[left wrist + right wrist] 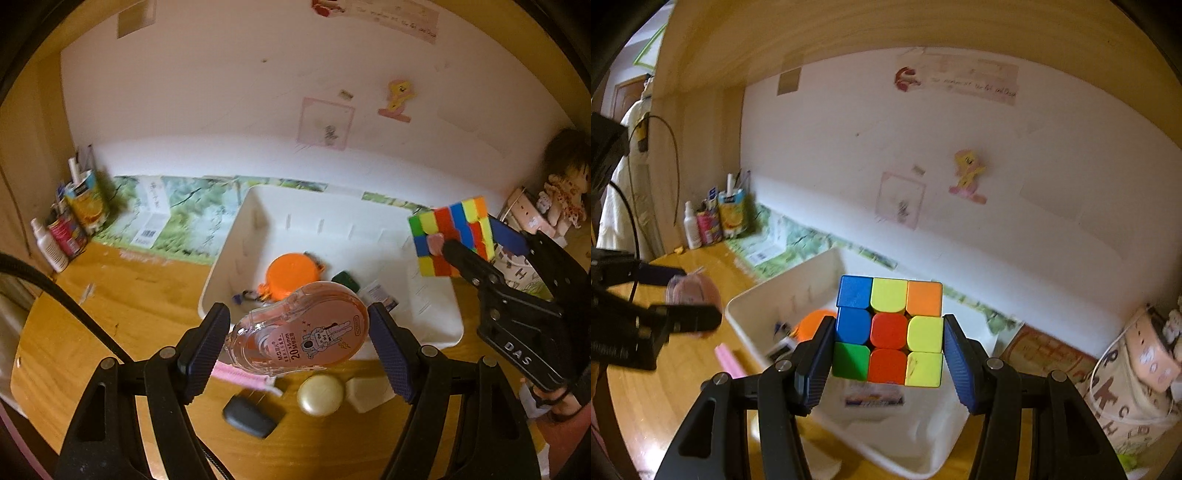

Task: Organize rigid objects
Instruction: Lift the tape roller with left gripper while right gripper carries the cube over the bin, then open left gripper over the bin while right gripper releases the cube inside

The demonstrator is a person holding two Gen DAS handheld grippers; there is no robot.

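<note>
My left gripper (297,334) is shut on a pink see-through correction tape dispenser (303,328), held above the near edge of a white bin (236,240). My right gripper (886,354) is shut on a colourful puzzle cube (888,330), held above the same white bin (746,328). The cube (452,236) and right gripper (476,258) show at the right of the left wrist view. The left gripper (683,299) with the tape (692,291) shows at the left of the right wrist view. An orange round case (293,273) lies in the bin.
On the wooden desk before the bin lie a dark charger plug (249,411), a gold round tin (320,395), a cream block (369,393) and a pink strip (236,374). Bottles and cartons (70,221) stand far left. A doll (563,192) and a patterned bucket (1126,398) stand right.
</note>
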